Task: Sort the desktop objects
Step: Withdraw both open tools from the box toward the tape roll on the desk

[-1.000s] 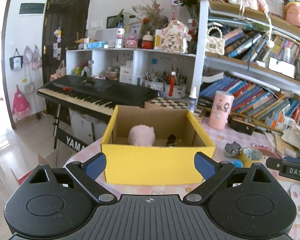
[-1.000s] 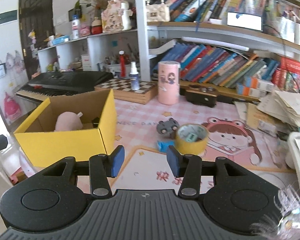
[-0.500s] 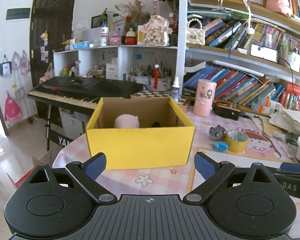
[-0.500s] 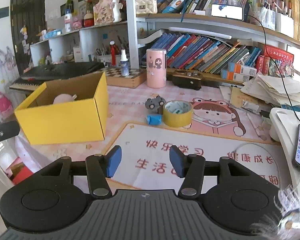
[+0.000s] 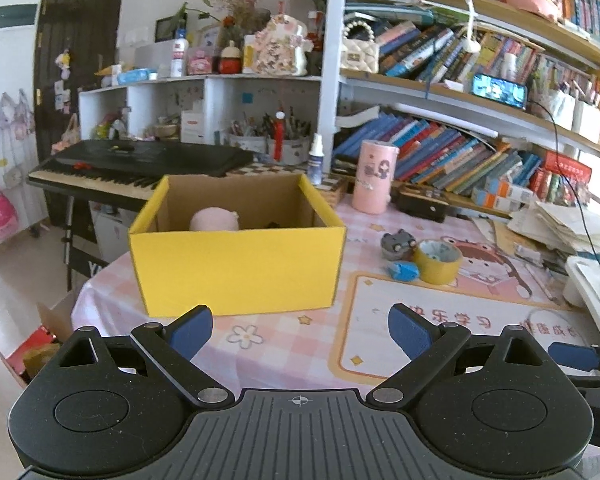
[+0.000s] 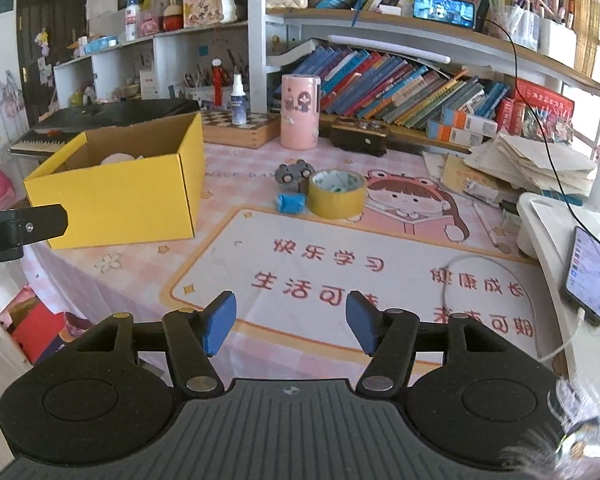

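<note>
A yellow cardboard box (image 5: pixel 236 268) (image 6: pixel 120 204) stands at the left of the pink table, with a pink plush toy (image 5: pixel 215 220) and a small dark thing inside. A roll of yellow tape (image 6: pixel 337 193) (image 5: pixel 437 261), a small blue object (image 6: pixel 290 203) (image 5: pixel 403 271) and a grey toy car (image 6: pixel 294 172) (image 5: pixel 397 242) lie together mid-table. My left gripper (image 5: pixel 300 330) is open and empty, hovering short of the box's front wall. My right gripper (image 6: pixel 292 322) is over the desk mat (image 6: pixel 380 280), its jaws opening with nothing between them.
A pink cup (image 6: pixel 300 111), a spray bottle (image 6: pixel 238 101) on a chessboard box (image 6: pixel 240 130) and a dark case (image 6: pixel 360 136) stand at the back below bookshelves. Papers (image 6: pixel 532 164), a white tray (image 6: pixel 548 232) and a phone (image 6: pixel 586 274) line the right. A keyboard (image 5: pixel 140 164) sits behind the box.
Both grippers have drawn back from the box and objects, which now look farther off. The right gripper's jaws have spread wider. The left gripper has stayed open.
</note>
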`<state>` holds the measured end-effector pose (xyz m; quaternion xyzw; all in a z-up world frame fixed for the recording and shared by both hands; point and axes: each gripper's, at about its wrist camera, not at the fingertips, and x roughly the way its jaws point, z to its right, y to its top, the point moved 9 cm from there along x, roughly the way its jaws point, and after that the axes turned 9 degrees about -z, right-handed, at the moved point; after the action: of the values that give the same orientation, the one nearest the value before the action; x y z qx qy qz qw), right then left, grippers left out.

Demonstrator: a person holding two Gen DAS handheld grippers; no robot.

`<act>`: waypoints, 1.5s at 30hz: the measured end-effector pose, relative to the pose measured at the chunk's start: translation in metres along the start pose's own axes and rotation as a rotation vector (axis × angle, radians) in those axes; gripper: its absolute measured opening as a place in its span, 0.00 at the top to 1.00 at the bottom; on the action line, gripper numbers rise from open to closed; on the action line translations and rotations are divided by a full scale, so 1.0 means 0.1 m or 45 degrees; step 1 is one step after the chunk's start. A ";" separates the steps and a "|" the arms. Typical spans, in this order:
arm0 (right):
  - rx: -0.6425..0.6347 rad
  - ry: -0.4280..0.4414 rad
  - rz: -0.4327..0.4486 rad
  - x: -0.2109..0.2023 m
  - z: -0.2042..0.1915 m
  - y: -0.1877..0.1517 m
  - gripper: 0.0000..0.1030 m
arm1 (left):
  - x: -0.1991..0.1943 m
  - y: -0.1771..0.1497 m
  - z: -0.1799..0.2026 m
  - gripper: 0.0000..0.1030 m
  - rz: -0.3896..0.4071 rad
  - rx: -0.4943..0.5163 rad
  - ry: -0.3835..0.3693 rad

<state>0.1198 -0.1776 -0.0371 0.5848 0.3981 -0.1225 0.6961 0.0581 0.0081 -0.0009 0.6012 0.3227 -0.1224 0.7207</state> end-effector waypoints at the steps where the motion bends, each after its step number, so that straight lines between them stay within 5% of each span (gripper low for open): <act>1: 0.006 -0.003 -0.004 0.00 0.02 -0.01 0.43 | 0.01 0.00 0.03 0.06 -0.005 0.010 -0.008; 23: 0.151 -0.059 -0.053 0.30 0.56 0.09 0.38 | 0.47 0.20 0.66 0.06 -0.061 0.179 -0.103; 45: 0.047 -0.020 -0.114 0.96 0.87 0.66 0.37 | 1.17 0.45 0.99 0.06 -0.158 0.149 -0.107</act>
<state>0.2602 -0.2095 -0.0573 0.5782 0.4162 -0.1655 0.6820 0.2041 -0.0496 -0.0308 0.6156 0.3211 -0.2105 0.6882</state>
